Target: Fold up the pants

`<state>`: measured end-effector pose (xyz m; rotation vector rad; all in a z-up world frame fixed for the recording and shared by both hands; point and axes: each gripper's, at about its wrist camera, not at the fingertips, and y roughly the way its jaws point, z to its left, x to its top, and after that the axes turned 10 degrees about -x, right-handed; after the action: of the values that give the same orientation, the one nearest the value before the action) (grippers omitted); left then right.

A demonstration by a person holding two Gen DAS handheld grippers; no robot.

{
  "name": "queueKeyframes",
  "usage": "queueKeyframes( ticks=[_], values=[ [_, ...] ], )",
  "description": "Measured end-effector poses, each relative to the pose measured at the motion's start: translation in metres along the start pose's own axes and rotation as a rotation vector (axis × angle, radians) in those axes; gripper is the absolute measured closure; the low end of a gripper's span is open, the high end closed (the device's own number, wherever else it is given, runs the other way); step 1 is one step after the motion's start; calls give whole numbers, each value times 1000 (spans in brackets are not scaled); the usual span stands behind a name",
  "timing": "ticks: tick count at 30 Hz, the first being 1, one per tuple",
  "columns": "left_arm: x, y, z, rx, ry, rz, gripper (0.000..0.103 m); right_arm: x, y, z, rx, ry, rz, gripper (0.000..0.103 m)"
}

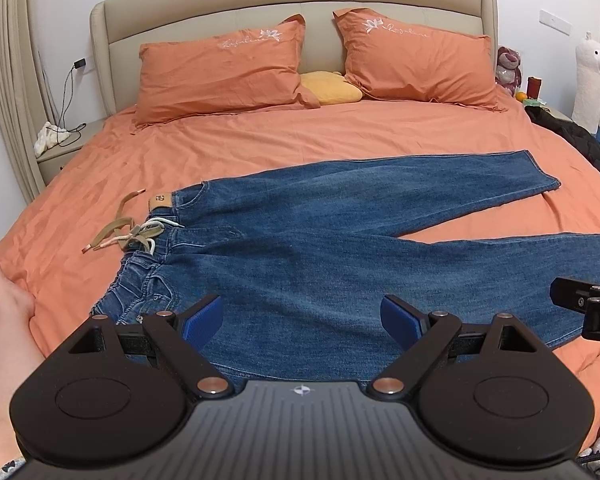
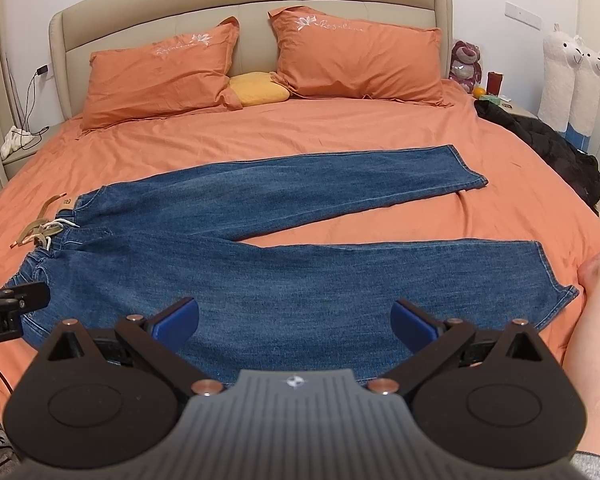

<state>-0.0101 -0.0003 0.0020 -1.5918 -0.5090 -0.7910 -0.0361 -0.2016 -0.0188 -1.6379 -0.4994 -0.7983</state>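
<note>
Here, blue denim pants (image 1: 300,236) lie flat, legs splayed, on the bed's (image 1: 340,132) wrinkled orange sheet, just ahead of the left hand-held gripper (image 1: 302,318) and right hand-held gripper (image 2: 294,322), both spread wide, empty.

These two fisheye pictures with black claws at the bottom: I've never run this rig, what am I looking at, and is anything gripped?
There is no robot arm. A person holds one two-finger claw in each hand, and a camera on each looks forward along its fingers. One picture is from the left claw, the other from the right claw. Both are open, with blue pads spread apart, holding nothing. Ahead, blue jeans lie flat on an orange bed sheet, waistband on the left, legs splayed to the right. Two orange pillows sit by the headboard. No fold is made yet.
</note>
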Motion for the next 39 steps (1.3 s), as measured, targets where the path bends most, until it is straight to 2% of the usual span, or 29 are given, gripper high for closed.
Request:
queueKeyframes(
  ticks=[24,30,33,35,39],
  values=[
    [-3,1,4,17,7,17,0,-4,8,2,-6,-2,21,5],
    [-4,15,5,49,97,41,0,-4,18,-5,9,-20,6,5],
    [-6,24,8,64,133,46,0,-4,29,-14,13,-46,-31,5],
    [-7,30,9,64,168,52,6,-5,40,-19,1,-82,-42,5],
    [-13,45,11,66,269,73,9,-6,67,-27,-26,-183,-1,5]
  ],
)
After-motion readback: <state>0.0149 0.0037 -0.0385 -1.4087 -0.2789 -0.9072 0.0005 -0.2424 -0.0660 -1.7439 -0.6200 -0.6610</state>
